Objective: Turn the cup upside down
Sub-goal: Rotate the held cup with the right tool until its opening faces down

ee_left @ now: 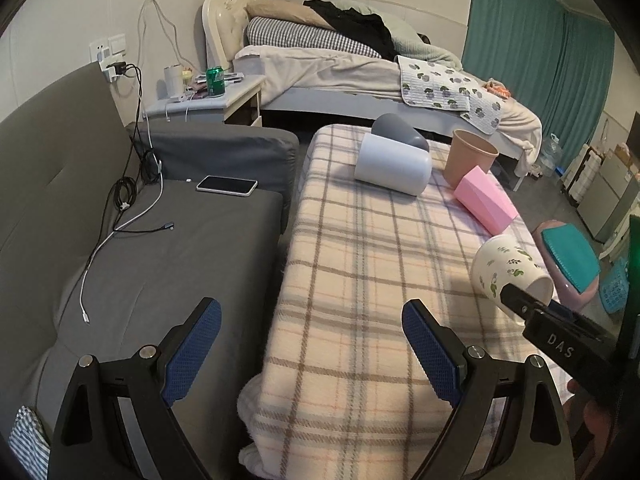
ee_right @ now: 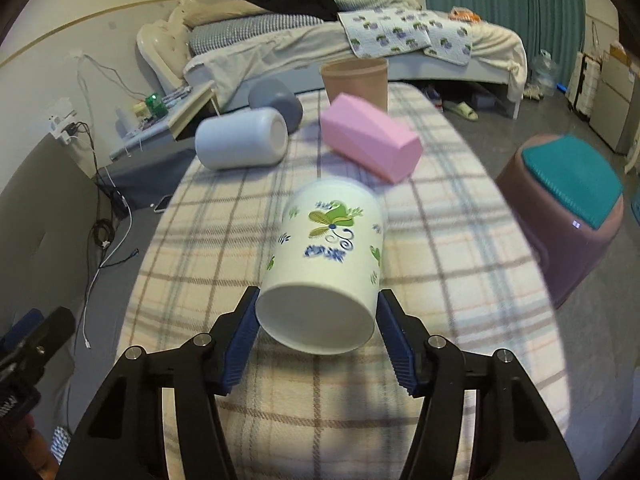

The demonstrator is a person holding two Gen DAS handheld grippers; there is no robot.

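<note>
A white paper cup with green and blue floral print (ee_right: 328, 256) is held between the blue pads of my right gripper (ee_right: 316, 316), tilted over with one end facing the camera, above the plaid blanket (ee_right: 240, 400). The same cup (ee_left: 508, 272) shows at the right in the left wrist view, tilted, with a finger of the right gripper (ee_left: 520, 304) against it. My left gripper (ee_left: 312, 320) is open and empty, low over the gap between the grey sofa (ee_left: 160, 260) and the blanket.
On the blanket behind the cup lie a pink box (ee_right: 372, 140), a white cylinder on its side (ee_right: 244, 140), a grey cylinder (ee_right: 276, 100) and a tan bucket (ee_right: 356, 80). A purple stool with a teal pad (ee_right: 568, 208) stands right. A phone (ee_left: 227, 186) and cables lie on the sofa.
</note>
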